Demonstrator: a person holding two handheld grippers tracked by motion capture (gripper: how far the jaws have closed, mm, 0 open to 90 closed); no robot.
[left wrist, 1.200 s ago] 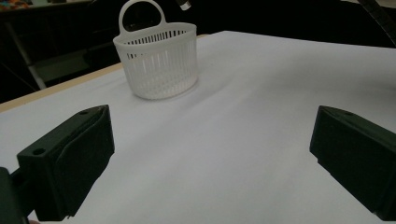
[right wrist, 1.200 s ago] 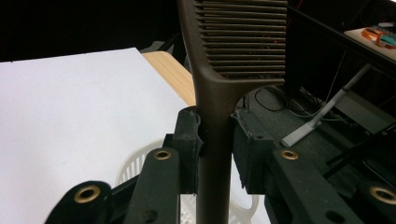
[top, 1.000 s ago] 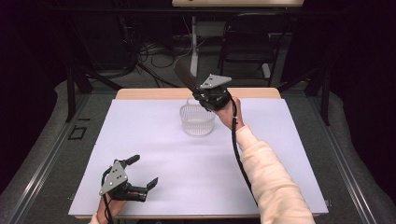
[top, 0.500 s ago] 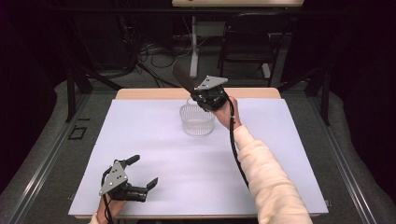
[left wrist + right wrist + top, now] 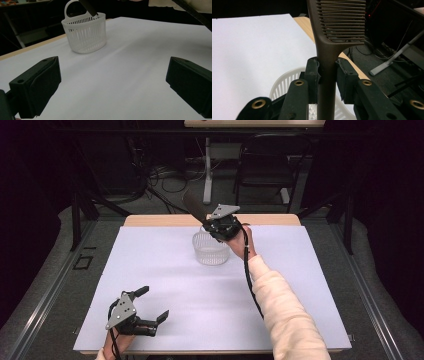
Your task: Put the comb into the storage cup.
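Right claw [image 5: 216,222] clamped on brown comb [image 5: 332,37] by handle, toothed end up and away, lower handle end over white slotted basket [image 5: 210,249]. Basket stood upright on white counter [image 5: 160,270], far centre. Left claw [image 5: 150,312] wide open, empty, near front left counter edge, well apart from basket.

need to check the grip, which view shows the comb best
The right gripper view: the brown comb fills it, teeth sharp, handle pinched between the jaws. The high view shows it small and dark above the basket. The left gripper view catches just a dark strip at the basket's handle.
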